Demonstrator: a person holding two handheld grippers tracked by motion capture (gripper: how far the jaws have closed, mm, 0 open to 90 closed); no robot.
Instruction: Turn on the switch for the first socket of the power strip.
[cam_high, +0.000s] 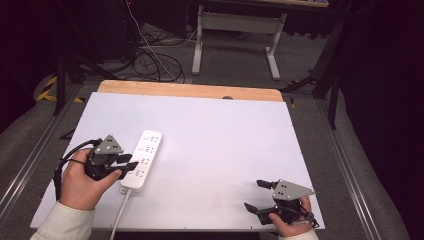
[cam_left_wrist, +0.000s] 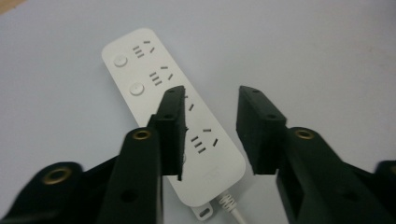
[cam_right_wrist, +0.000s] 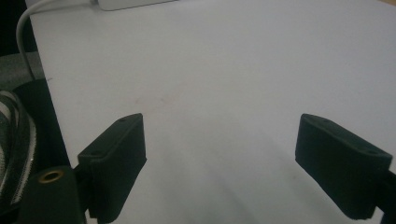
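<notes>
The power strip lies on the desk's left part, long axis running away from the person. The left gripper, jaws apart and empty, hovers over its near end (right gripper open, well apart).

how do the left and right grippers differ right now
The left gripper hangs over the power strip; the right gripper sits near the table's front right corner, over bare surface. The left gripper's jaws stand partly open with nothing pressed between them; the right gripper's jaws are spread much wider. Both are black, hand-held, carry a grey plate and grip nothing.
</notes>
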